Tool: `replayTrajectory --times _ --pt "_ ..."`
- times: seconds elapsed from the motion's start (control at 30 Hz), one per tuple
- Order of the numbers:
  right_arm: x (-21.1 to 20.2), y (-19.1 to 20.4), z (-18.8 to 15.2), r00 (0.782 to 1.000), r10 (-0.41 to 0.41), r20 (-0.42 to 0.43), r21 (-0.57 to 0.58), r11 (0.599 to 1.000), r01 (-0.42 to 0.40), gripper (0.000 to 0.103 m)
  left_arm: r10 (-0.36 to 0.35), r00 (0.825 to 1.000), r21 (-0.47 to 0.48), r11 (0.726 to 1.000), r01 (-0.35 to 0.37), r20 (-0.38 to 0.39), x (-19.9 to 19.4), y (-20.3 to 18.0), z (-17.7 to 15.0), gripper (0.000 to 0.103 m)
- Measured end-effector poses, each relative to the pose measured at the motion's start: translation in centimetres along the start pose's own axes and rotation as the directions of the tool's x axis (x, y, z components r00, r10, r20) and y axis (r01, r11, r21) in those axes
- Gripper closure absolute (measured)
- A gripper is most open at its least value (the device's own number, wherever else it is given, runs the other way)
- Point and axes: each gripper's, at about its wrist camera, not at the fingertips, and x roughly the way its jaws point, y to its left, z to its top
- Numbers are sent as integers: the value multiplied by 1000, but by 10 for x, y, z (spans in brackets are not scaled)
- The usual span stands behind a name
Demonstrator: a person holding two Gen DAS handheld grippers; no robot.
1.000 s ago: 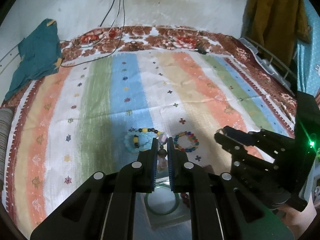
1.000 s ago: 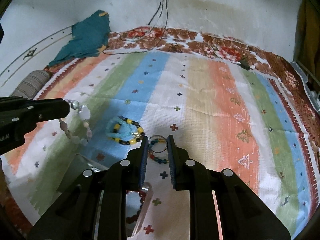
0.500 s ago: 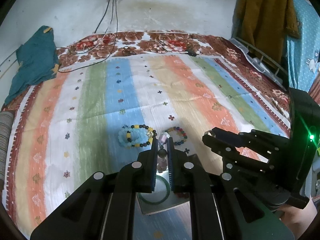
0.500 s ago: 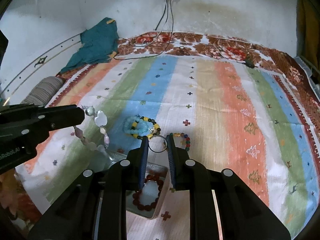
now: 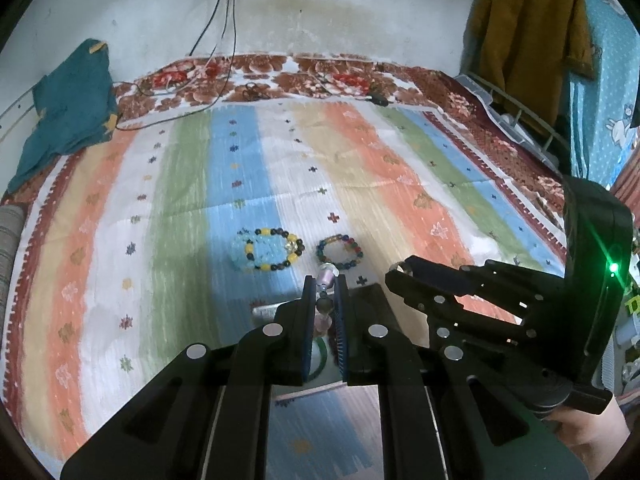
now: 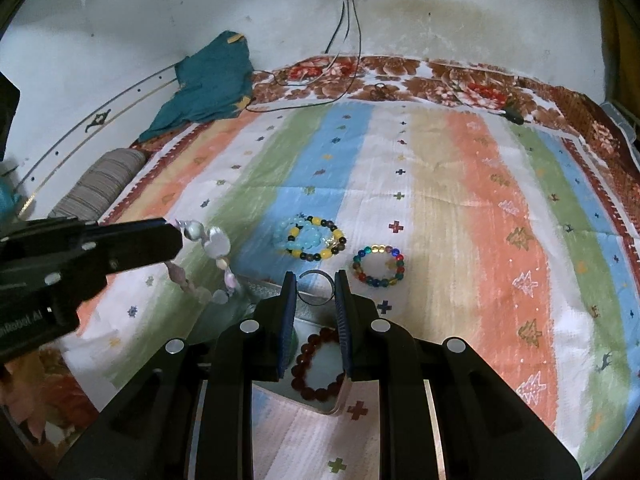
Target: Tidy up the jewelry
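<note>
Altogether, two bracelets (image 6: pixel 310 238) (image 6: pixel 378 266) on the bedspread (image 6: pixel 460 208), one per claw (image 5: pixel 325 294) (image 6: pixel 316 288).

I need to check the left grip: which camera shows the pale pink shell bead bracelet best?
Right wrist: the pale pink shell bead bracelet hangs in full from the left gripper. Left wrist shows only a few beads pinched between fingers.

Glossy glass-like beads on bracelets (image 6: pixel 378 266); matt woven cloth bedspread (image 6: pixel 460 208).

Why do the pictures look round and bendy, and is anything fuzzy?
Left wrist view: the fisheye lens bows the striped bedsheet and darkens the corners; a green light flares into streaks. Right wrist view: same bending, and the hanging pale bead bracelet looks slightly smeared.
</note>
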Motion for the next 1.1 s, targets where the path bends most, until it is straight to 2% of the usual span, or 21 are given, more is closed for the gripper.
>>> replayTrajectory --times 0.07,0.1,0.13,0.3,0.57,0.63,0.9,1.1 --pt "1 -2 -1 1000 2 -11 13 1000 -2 69 30 1000 -22 999 -30 2 -1 4 0 81" --pt "2 -4 -2 1000 2 -18 22 1000 -2 57 44 999 -37 998 -43 7 -1 6 1 78" --pt "3 -6 -2 1000 -2 -20 29 1000 2 56 56 998 -54 997 -55 10 -1 11 2 78" --pt "8 -19 -2 999 -28 -35 68 997 31 55 77 997 -97 992 -77 -5 2 26 3 72" --pt "16 -32 2 998 -30 -51 101 994 35 47 98 995 -135 986 -101 -28 13 44 8 60" --pt "17 -33 3 998 -33 -50 104 994 38 42 103 994 -144 984 -108 -36 16 48 9 56" --pt "25 -30 9 998 -25 -56 79 996 29 29 131 989 -175 974 -142 -72 32 64 13 46" --pt "33 -27 13 997 -25 -67 58 998 29 25 153 984 -172 971 -166 -91 42 70 15 40"
